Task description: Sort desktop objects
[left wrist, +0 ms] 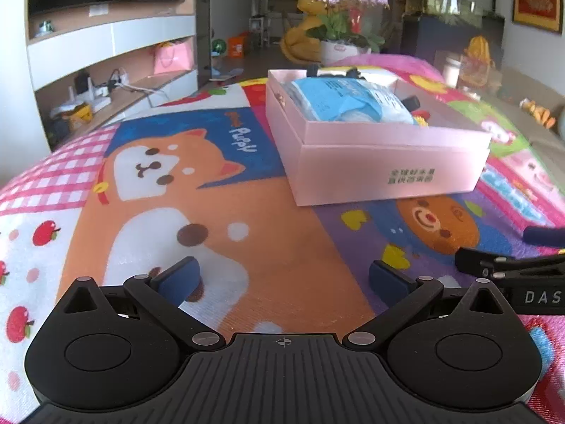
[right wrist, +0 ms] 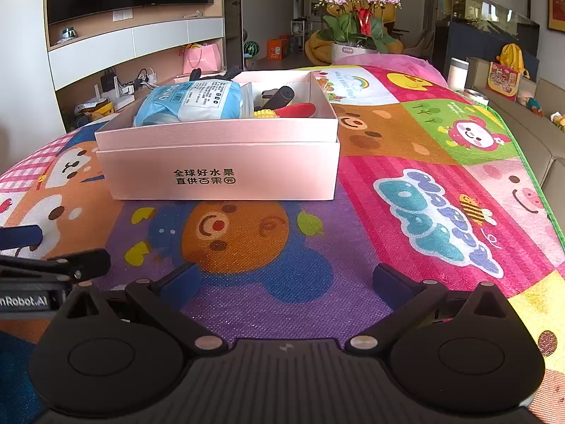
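A pink cardboard box [left wrist: 388, 166] [right wrist: 219, 173] stands on the colourful cartoon play mat [left wrist: 268, 226] [right wrist: 423, 162]. Inside it lie a blue-and-white packet [left wrist: 353, 100] [right wrist: 190, 100], a black cylinder [right wrist: 279, 97], a red item [right wrist: 300, 109] and a yellow corn-like piece [right wrist: 265, 113]. My left gripper [left wrist: 282, 279] hovers open over the mat, short of the box, with nothing between its fingers. My right gripper [right wrist: 286, 281] is open too, in front of the box. Each gripper shows at the other view's edge.
A potted pink orchid [left wrist: 342, 10] [right wrist: 356, 17] stands beyond the mat's far end. A TV shelf unit [left wrist: 113, 53] [right wrist: 134, 46] runs along the left. A sofa with toys [right wrist: 529, 106] lies to the right, with a white cup [right wrist: 458, 74] near the mat's far right corner.
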The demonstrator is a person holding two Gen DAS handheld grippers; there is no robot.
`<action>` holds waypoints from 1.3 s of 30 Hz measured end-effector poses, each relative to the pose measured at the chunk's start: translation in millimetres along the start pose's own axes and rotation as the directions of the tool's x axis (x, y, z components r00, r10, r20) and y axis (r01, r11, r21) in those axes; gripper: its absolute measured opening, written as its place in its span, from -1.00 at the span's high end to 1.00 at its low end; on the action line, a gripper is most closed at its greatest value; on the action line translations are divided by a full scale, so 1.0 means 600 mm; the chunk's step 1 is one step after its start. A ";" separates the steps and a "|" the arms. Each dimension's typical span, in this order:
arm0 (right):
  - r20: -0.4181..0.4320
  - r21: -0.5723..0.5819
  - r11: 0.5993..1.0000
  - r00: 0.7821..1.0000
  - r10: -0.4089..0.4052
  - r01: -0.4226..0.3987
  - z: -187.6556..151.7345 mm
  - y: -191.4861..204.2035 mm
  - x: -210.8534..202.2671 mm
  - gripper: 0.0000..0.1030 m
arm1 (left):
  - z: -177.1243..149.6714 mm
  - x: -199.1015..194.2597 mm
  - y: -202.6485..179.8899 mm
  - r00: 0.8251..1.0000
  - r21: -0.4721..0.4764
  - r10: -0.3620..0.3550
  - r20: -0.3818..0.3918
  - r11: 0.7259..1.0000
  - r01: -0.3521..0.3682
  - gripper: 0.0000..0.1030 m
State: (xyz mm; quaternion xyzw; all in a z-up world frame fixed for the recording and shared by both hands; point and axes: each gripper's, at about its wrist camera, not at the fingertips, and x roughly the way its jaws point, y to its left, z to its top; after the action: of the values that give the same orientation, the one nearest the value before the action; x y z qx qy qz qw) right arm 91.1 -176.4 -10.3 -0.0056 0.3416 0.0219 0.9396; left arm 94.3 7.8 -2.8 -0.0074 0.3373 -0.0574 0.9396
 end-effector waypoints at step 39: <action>0.000 0.000 1.000 1.000 0.000 0.000 0.000 -0.001 -0.001 -1.00 | 0.000 0.003 -0.012 0.999 0.041 0.031 -0.009 0.999 -0.031 -1.00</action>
State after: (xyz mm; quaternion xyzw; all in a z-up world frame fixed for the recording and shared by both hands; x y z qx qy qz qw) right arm 90.6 -176.8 -10.0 -0.0055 0.3417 0.0219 0.9395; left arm 94.9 0.3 -3.8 0.0172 0.3406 -0.0498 0.9387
